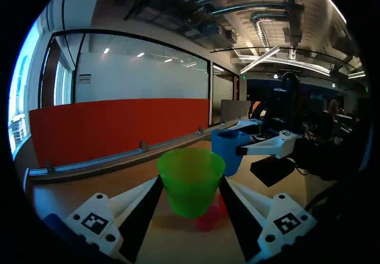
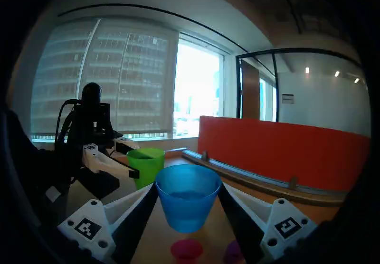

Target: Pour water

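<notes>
**Left gripper (image 1: 191, 182) pinching a green cup (image 1: 191, 195), right gripper (image 2: 187, 190) pinching a blue cup (image 2: 187, 212)**

We see each claw closed on its own cup, both fingers pressing the sides. The green cup sits at lower centre of the left gripper view, upright; we cannot tell what it holds. The blue cup, translucent plastic, sits upright at lower centre of the right gripper view, with water (image 2: 187, 195) showing inside. Along that view's bottom edge, a pink cup (image 2: 186, 250) and a purple cup (image 2: 232, 253) rest on the wooden table (image 2: 156, 238).
</notes>
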Tool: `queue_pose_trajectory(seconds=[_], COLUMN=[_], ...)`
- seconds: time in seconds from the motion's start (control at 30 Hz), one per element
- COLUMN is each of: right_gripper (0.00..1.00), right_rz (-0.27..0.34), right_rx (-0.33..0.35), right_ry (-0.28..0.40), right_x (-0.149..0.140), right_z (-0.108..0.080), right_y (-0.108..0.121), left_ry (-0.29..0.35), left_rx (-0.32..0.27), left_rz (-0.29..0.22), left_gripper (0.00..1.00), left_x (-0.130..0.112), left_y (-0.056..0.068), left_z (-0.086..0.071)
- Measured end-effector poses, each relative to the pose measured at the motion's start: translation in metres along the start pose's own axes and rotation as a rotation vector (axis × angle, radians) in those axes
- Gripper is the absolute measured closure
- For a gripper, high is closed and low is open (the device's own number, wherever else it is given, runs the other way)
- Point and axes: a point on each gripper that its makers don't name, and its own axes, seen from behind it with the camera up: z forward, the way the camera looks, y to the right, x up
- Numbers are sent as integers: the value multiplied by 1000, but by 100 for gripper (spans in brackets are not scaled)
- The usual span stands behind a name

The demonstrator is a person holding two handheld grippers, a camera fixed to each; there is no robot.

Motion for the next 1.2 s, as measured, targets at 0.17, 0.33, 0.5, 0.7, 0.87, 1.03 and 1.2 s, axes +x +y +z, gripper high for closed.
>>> queue_pose_trajectory(seconds=[0.17,0.33,0.5,0.7,0.87,1.03,1.2], right_gripper=[9,9,9,9,9,9,9], right_rz=[-9,-17,-25,-26,-38,-65,-105], right_rx=[-2,-1,0,-2,0,4,8], right_ry=[5,6,5,4,1,-3,-6], right_x=[0,1,2,4,7,11,16], right_z=[-1,-1,-1,-2,-3,-3,-2], right_y=[0,1,1,4,6,7,8], left_ry=[0,-10,-12,-12,-10,-15,-21], left_rx=[-4,-9,-17,-22,-29,-40,-48], left_rz=[4,14,22,21,11,2,8], left_gripper=[16,16,16,16,16,16,16], left_x=[1,-1,-3,-8,-13,-21,-31], left_y=[2,3,5,7,7,9,12], left_z=[1,2,2,4,4,4,3])
